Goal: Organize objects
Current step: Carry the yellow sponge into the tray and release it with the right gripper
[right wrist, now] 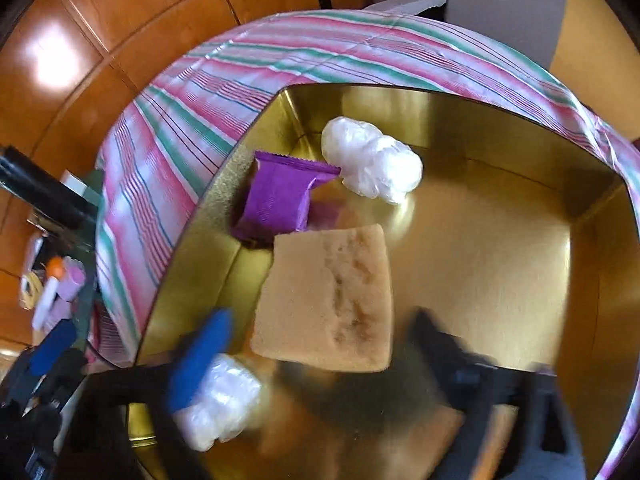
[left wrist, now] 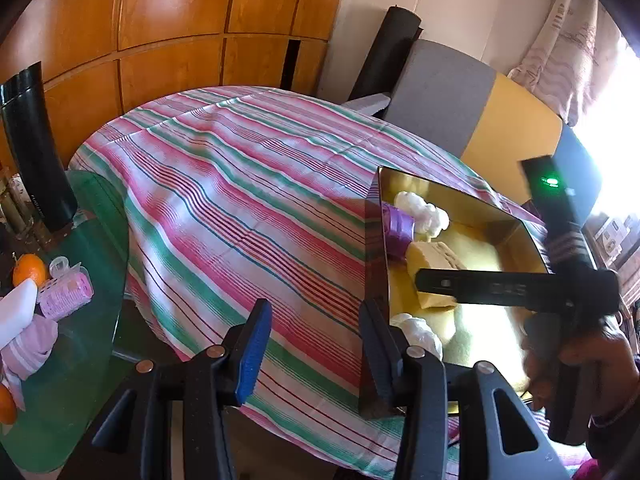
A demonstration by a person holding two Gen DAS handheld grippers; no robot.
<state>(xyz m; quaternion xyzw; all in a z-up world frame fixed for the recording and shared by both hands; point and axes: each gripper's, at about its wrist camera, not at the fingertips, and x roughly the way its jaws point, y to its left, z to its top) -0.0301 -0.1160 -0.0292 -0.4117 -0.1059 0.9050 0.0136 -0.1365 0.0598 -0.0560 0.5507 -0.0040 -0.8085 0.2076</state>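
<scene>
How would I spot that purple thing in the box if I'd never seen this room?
Find the striped tablecloth, then the gold-lined box sitting on it. The purple packet lies in the box's corner, between a white plastic-wrapped bundle and a tan sponge. It is the only purple item inside, a foil wrapper with a crimped, zigzag edge.

Gold box lining glossy, mirror-like, foil finish; sponge matt, porous, rough; purple packet ribbed shiny film; two white bundles crinkled clear plastic — striped tablecloth woven cloth, matt, creased — cabinet panels, upper left, glossy varnished wood.
</scene>
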